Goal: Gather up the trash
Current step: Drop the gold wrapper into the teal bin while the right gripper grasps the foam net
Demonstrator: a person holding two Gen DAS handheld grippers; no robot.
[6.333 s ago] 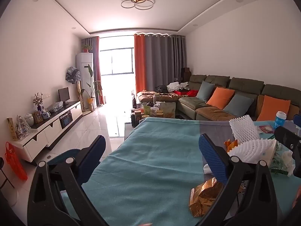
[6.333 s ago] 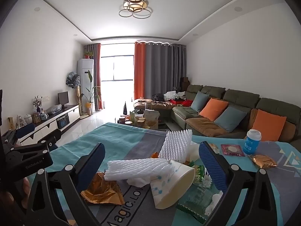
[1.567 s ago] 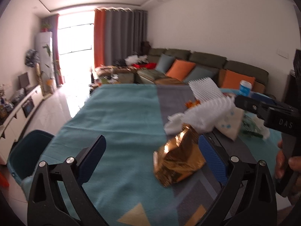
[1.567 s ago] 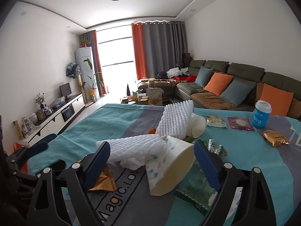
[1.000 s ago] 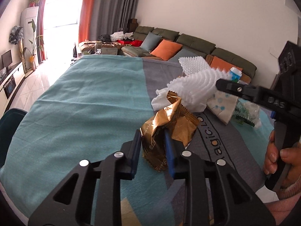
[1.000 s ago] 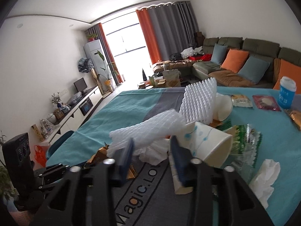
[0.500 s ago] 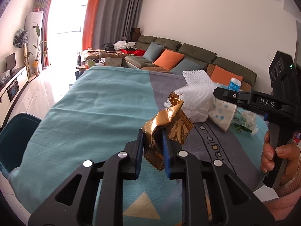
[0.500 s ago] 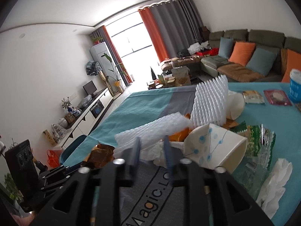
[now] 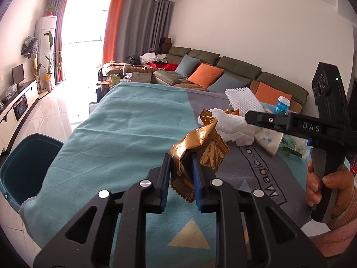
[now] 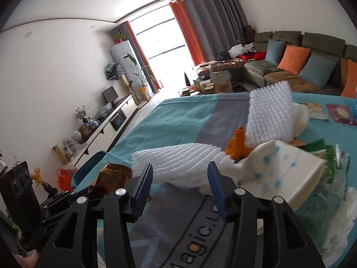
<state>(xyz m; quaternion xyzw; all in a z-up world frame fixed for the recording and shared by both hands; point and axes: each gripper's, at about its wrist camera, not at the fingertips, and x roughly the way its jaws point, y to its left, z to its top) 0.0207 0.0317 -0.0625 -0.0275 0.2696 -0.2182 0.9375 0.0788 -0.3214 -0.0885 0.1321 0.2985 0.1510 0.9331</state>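
Note:
My left gripper (image 9: 181, 167) is shut on a crumpled gold foil wrapper (image 9: 198, 149) and holds it above the teal tablecloth (image 9: 125, 129). The wrapper also shows in the right wrist view (image 10: 113, 176) at the lower left. My right gripper (image 10: 179, 178) is open, its jaws on either side of a white foam net sleeve (image 10: 178, 163) that lies on the table. Behind the sleeve lie a tipped paper cup (image 10: 283, 167), a second foam net (image 10: 270, 116), orange scraps (image 10: 238, 145) and green wrappers (image 10: 330, 163).
A dark teal bin (image 9: 24, 163) stands on the floor at the table's left corner. A tissue (image 10: 339, 214), flat snack packets (image 10: 339, 111) and a blue bottle (image 9: 283, 107) lie further right. A sofa (image 9: 223, 73) stands behind the table.
My left gripper lifted the gold wrapper a little higher. My right gripper, nearly shut on the foam sleeve half a second ago, has opened wider around it.

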